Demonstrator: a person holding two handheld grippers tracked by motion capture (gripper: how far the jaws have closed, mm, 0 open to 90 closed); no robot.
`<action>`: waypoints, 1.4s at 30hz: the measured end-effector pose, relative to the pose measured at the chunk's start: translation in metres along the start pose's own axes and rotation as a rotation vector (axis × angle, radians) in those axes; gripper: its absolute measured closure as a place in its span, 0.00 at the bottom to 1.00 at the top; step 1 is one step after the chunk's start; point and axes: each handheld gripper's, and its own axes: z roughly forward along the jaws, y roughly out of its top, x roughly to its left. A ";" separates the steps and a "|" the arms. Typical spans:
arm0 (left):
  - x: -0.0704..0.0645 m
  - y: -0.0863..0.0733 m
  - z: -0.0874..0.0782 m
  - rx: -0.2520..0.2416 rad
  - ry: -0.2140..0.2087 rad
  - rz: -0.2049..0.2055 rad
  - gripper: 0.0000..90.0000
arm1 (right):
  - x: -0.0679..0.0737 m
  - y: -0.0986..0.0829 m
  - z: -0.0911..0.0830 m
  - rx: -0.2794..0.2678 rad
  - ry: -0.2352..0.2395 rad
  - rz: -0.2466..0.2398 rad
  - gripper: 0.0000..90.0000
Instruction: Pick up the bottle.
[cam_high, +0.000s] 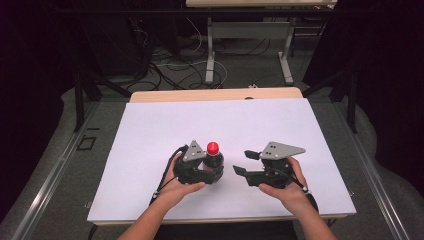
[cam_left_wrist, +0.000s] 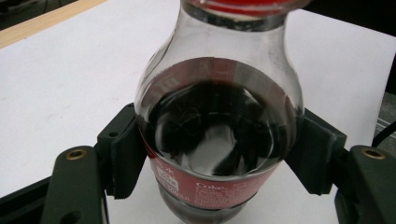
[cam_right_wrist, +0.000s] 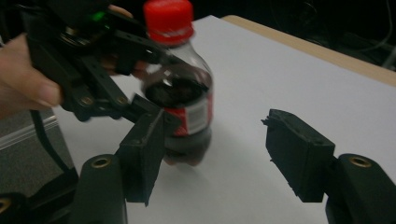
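Clearly, the left gripper (cam_high: 212, 167) pinches a small cola bottle (cam_high: 214, 159) at its round body, one black pad (cam_left_wrist: 125, 154) on each side, just above the red label (cam_left_wrist: 210, 184). The bottle stands upright on the white table cover (cam_high: 150, 135), near the middle of the front part, close to the person's left hand (cam_high: 176, 187). The right gripper (cam_high: 243, 162) is just beside it, apart from it, with its jaws spread wide and pointing toward the bottle.

I judge that the bottle is mostly full of dark liquid, so it is rather heavy for its size. Its wall looks like smooth, clear plastic, so it may be slippery and may give a little under strong pressure. The wide body is a good place for holding it firm. The red cap (cam_right_wrist: 168, 19) is ribbed and stiff, so it seems the better place for the free gripper to take hold.
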 end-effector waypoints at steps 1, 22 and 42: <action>-0.001 -0.001 0.000 -0.011 0.003 -0.002 0.33 | 0.004 0.004 0.003 -0.003 0.007 -0.013 0.41; -0.007 -0.010 0.001 0.012 -0.012 0.020 0.33 | 0.016 0.041 0.041 -0.012 0.118 0.013 0.58; -0.019 -0.009 0.002 0.008 -0.029 0.026 0.33 | 0.027 0.044 0.052 0.011 0.033 0.000 0.67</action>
